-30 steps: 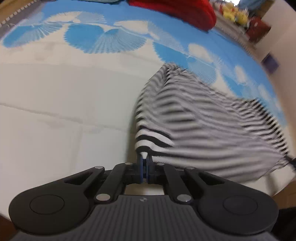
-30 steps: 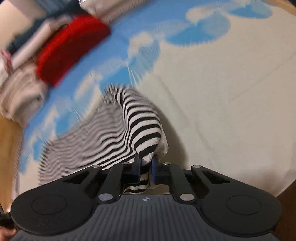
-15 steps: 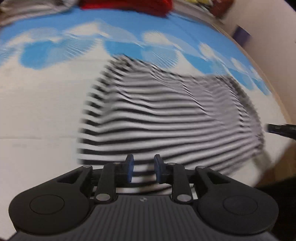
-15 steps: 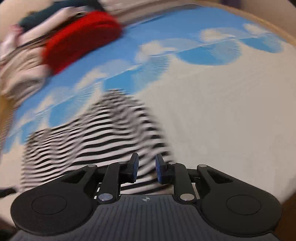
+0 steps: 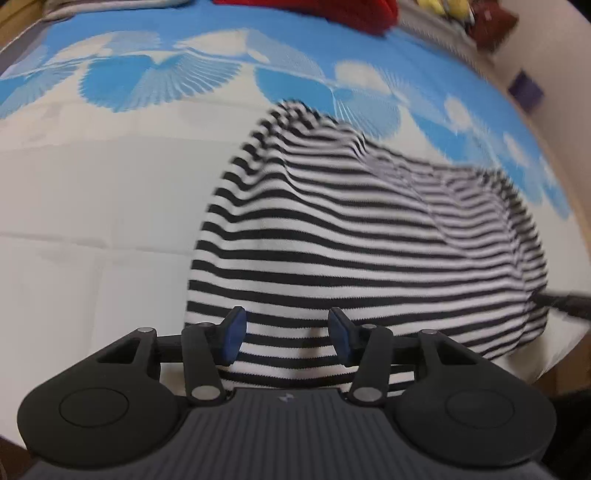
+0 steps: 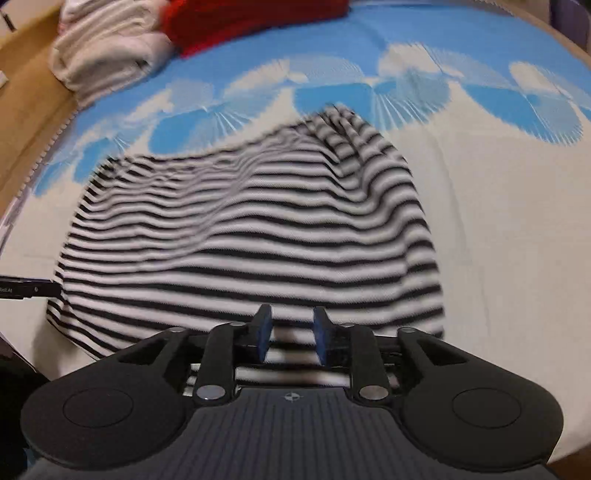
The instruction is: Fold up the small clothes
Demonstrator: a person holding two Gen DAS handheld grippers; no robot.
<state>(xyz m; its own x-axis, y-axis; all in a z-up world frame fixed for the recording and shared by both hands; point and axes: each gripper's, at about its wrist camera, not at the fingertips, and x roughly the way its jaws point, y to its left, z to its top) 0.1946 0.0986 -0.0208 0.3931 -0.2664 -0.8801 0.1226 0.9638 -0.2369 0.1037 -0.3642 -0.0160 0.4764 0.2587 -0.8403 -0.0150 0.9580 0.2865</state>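
Left gripper: jaws spread wide, nothing between the blue pads. One second ago clamped shut on a raised corner of the striped garment; half a second ago parted a little; now wider again. Corner released.

Striped garment now down on the blue-and-white bedspread, spread broadly, near hem running under the fingertips in the left wrist view. Surface not flat: a ridge through the middle, a bump at the far end. Some motion blur, so fine creases not readable. Dark tip of the other tool visible at the right edge, just beside the garment's far side.

Right gripper: jaws also parted, less widely than the left, nothing held. One second ago pinched on a lifted fold of the same garment; since then let go. Near hem lies below the pads in this view too.

Background: red item and a pale folded stack at the far edge of the bed, well apart from the work.

Judgement: a lay-down completed, both corners dropped together, garment placed for folding or one fold just set. Which of the two not determinable from these views. Likely next: smooth the ridge or regrasp an edge. Risk: soft knit, wrinkles carried into the next fold if not flattened.
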